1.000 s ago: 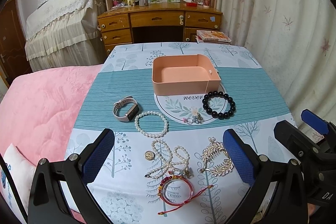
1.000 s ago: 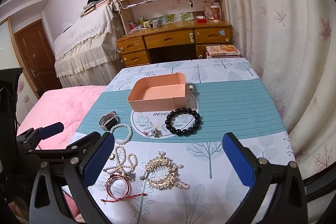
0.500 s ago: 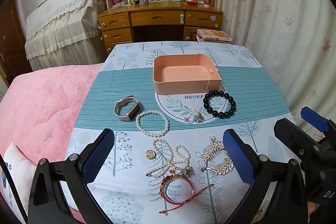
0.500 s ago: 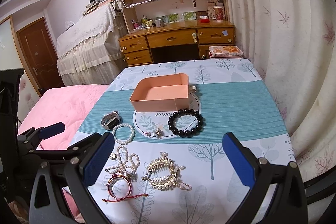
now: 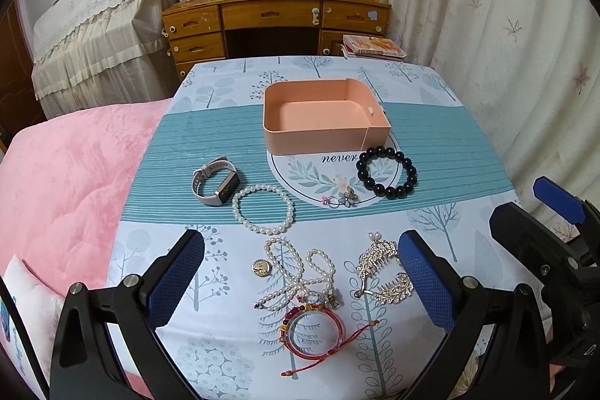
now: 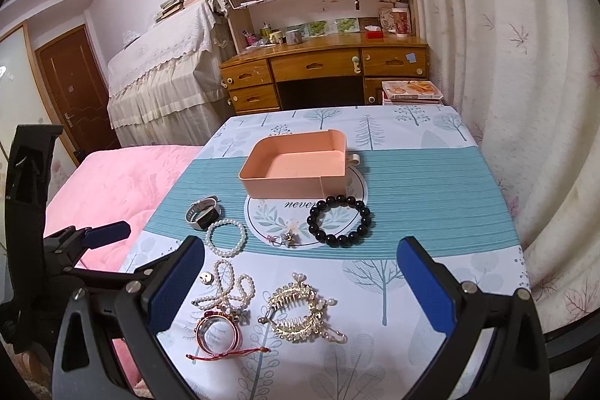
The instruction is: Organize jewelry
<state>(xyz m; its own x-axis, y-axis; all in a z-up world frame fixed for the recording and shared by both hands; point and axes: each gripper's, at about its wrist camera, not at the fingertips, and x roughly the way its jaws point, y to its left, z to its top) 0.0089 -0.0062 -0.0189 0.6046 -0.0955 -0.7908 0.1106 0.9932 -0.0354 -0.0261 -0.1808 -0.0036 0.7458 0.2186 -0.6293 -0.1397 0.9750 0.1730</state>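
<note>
An empty pink box (image 5: 322,117) (image 6: 296,171) stands mid-table. In front of it lie a black bead bracelet (image 5: 388,177) (image 6: 339,220), a small flower brooch (image 5: 343,199), a white pearl bracelet (image 5: 262,208) (image 6: 226,237) and a grey smartwatch (image 5: 215,184) (image 6: 202,212). Nearer lie a pearl necklace (image 5: 296,278) (image 6: 225,285), a gold round charm (image 5: 260,267), a red bangle with cord (image 5: 313,332) (image 6: 219,334) and a gold hair comb (image 5: 382,267) (image 6: 296,312). My left gripper (image 5: 302,272) and right gripper (image 6: 300,280) are open, empty, above the near jewelry.
The table has a tree-print cloth (image 5: 442,152). A pink bed (image 5: 63,167) lies left, a curtain (image 5: 506,25) right, a wooden desk (image 5: 277,17) behind. The right gripper shows at the right edge of the left wrist view (image 5: 555,250).
Both views have shifted slightly; the grippers edged a little forward over the table. No jewelry has moved.
</note>
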